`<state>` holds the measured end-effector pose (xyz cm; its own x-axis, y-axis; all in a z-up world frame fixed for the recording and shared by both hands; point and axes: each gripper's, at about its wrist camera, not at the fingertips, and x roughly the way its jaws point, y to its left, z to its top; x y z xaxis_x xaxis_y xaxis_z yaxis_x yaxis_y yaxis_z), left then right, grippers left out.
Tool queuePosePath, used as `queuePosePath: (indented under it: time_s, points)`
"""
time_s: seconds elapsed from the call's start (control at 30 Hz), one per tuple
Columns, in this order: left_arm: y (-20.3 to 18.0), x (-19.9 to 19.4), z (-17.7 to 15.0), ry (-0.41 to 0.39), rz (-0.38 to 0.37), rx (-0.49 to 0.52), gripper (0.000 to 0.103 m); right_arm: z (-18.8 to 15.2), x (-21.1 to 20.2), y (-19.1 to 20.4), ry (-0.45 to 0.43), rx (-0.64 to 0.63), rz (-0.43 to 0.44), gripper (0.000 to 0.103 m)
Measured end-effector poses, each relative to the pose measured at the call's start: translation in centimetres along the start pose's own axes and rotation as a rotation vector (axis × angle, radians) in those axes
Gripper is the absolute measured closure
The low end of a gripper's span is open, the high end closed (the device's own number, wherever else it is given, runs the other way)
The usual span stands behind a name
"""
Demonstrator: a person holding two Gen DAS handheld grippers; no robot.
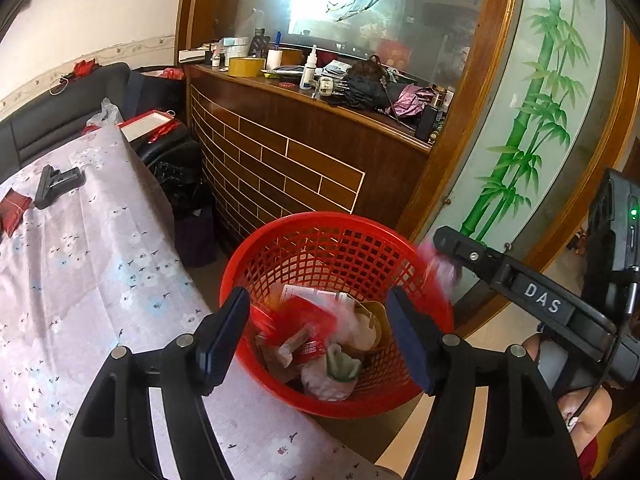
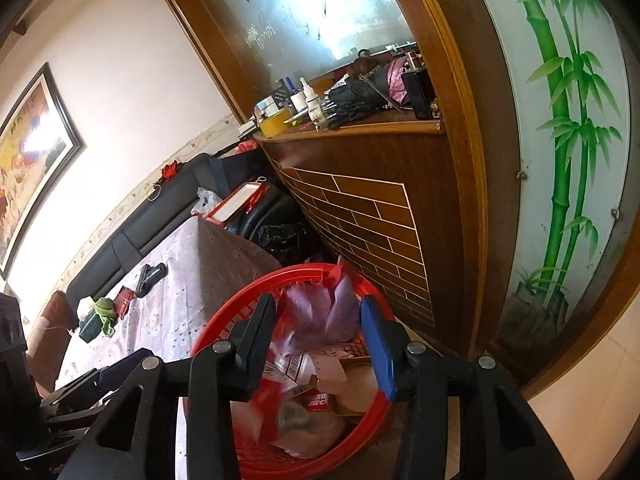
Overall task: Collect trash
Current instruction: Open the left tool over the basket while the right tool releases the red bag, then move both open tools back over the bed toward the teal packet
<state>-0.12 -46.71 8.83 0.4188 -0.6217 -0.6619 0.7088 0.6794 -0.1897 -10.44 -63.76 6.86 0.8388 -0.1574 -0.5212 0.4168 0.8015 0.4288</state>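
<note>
While both grippers hang over the red mesh basket, their fingers stand apart and press on nothing. Between the left gripper fingers only the basket's contents show: a red wrapper, a white crumpled bag with something green on it, and cardboard pieces. A blurred purple plastic bag sits loose between the right gripper fingers, above the basket's rim, touching neither pad as far as the blur lets one tell. The basket stands on the floor, just beside the corner of the bench with its flowered cloth. Farther from the basket, a black tool and a small red packet lie on that bench.
</note>
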Motion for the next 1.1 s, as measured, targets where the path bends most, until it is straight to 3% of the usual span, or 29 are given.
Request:
queuePosePath:
  time_s: [0.37, 0.7, 1.0, 1.1]
  points:
    - [1.1, -2.4, -1.7, -0.007, 0.024, 0.004, 0.032, -0.8, -1.1, 0.8, 0.010, 0.010, 0.015, 0.054]
    - [5.0, -6.8, -4.0, -0.025, 0.095, -0.048, 0.032, -3.4, -1.1, 4.9, 0.074, -0.057, 0.055, 0.054]
    - [10.9, -12.7, -6.7, -0.075, 0.199, -0.146, 0.031, -6.1, -1.2, 11.2, 0.117, -0.166, 0.128, 0.054]
    - [12.7, -14.1, -7.9, -0.081, 0.267, -0.168, 0.031, -7.1, -1.2, 13.2, 0.131, -0.198, 0.140, 0.045]
